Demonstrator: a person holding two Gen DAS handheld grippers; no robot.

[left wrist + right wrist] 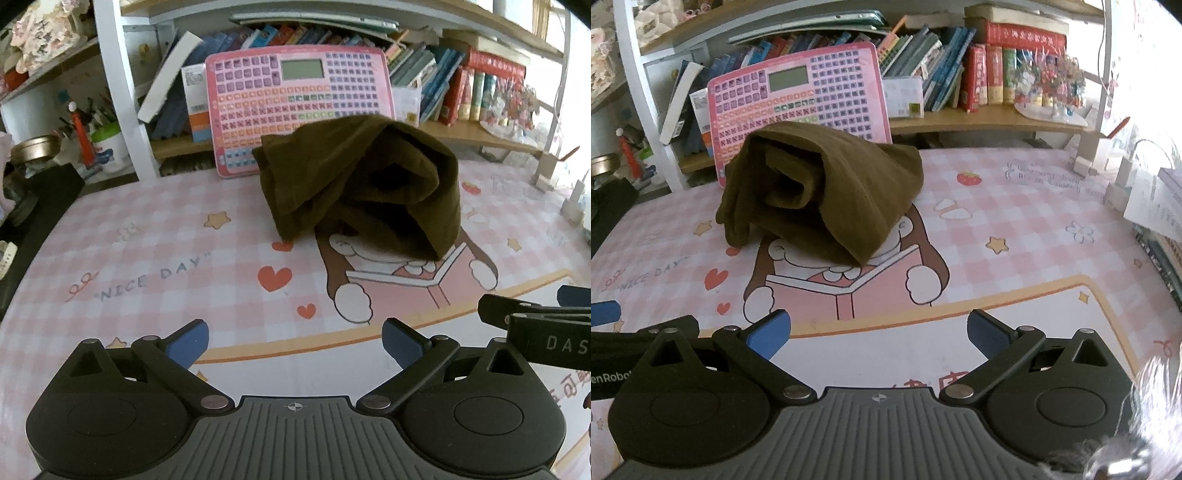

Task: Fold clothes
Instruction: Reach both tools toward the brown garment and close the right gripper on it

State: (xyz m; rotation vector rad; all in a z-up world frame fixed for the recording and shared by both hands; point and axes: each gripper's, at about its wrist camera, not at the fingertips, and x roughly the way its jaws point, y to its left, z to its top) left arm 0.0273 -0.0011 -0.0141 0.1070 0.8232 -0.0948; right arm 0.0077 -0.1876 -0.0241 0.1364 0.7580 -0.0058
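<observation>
Desk mat (155, 236): fills frame, serves as folding surface. Toy keyboard (295, 103): upper centre, propped vs. shelf, clear of work area. Olive garment (362, 184): crumpled heap, centre frame, unfolded. Left gripper (295, 341) & right gripper (879, 332): bottom centre, jaws wide apart, holding nothing; garment well ahead of both, no contact.

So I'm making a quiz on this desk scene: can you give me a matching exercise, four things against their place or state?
Things:
1. garment
2. toy keyboard
3. left claw
4. books

Places or states:
A. open, holding nothing
B. rumpled heap on the checked mat
C. standing in a row on the shelf
D. propped upright behind the heap

Pairs: 1-B, 2-D, 3-A, 4-C
</observation>
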